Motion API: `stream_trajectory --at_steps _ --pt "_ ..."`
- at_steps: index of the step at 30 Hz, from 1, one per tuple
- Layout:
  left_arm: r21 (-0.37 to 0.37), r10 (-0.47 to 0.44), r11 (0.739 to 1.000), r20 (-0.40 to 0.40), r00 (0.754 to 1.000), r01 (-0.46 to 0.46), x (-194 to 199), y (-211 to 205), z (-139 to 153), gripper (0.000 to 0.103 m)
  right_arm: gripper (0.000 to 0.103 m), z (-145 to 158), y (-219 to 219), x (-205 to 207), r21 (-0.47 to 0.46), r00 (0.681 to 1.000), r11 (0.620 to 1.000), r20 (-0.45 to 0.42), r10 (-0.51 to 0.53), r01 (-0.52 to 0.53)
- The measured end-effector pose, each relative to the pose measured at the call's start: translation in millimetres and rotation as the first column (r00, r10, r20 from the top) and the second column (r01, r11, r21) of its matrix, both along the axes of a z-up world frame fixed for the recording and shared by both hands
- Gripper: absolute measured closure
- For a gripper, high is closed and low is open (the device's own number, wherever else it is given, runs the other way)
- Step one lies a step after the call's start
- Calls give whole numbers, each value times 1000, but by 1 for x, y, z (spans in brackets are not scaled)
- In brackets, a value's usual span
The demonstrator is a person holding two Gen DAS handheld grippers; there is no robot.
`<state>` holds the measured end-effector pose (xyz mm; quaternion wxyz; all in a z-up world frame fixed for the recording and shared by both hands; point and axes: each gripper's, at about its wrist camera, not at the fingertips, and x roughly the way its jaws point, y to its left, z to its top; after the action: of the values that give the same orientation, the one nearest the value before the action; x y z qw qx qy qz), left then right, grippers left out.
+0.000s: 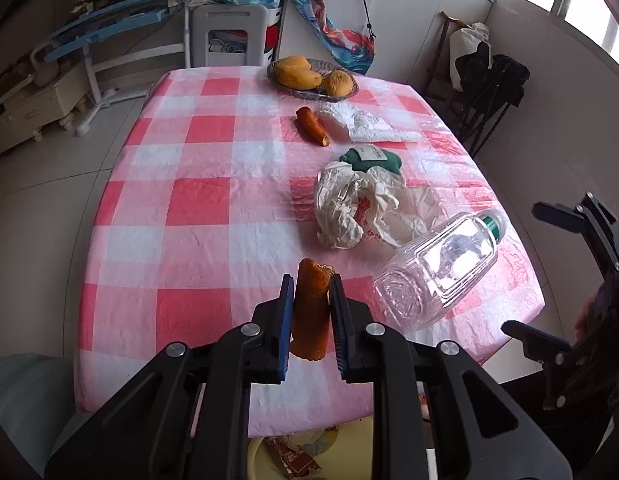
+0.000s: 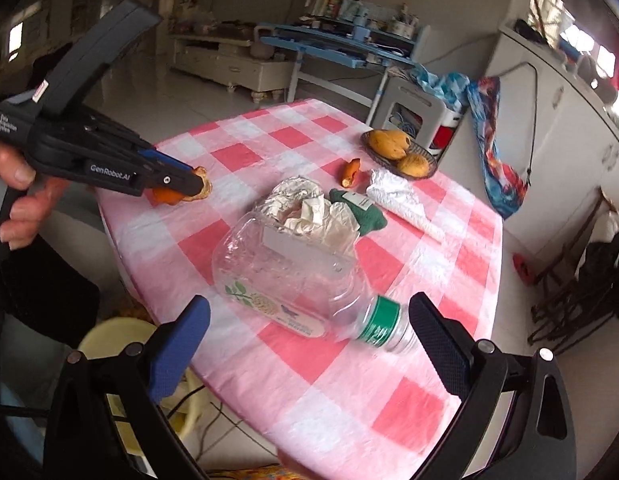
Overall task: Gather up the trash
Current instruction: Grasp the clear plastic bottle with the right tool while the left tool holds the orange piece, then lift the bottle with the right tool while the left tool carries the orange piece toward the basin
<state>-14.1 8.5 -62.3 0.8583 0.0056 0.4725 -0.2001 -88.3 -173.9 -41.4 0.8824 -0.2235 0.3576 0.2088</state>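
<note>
Orange peel (image 1: 309, 312) between left jaws

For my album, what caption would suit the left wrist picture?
Left gripper pinching an orange peel above the checked table, with bottle and crumpled paper waiting.

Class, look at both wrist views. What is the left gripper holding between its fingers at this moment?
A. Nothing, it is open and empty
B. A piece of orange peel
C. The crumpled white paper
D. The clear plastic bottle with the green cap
B: the left gripper is shut on the piece of orange peel, while the clear plastic bottle and the crumpled white paper lie on the table.
</note>
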Motion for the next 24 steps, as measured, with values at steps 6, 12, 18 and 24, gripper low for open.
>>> stream_trajectory --at_steps 6,12,18,24 --pt "-14 -22 1000 35 999 23 0 -6 12 85 8 -14 7 48 -20 981 989 -130 142 -146" --pt "-7 -2 1000 40 999 2 2 1 16 85 10 -46 43 55 -47 922 957 -283 263 -288" --pt "-20 27 999 38 999 -26 5 8 18 85 37 -43 45 38 -8 958 978 -206 200 -206" --pt "-57 82 995 49 995 -79 5 21 22 85 48 -12 26 15 181 995 980 -39 89 -81"
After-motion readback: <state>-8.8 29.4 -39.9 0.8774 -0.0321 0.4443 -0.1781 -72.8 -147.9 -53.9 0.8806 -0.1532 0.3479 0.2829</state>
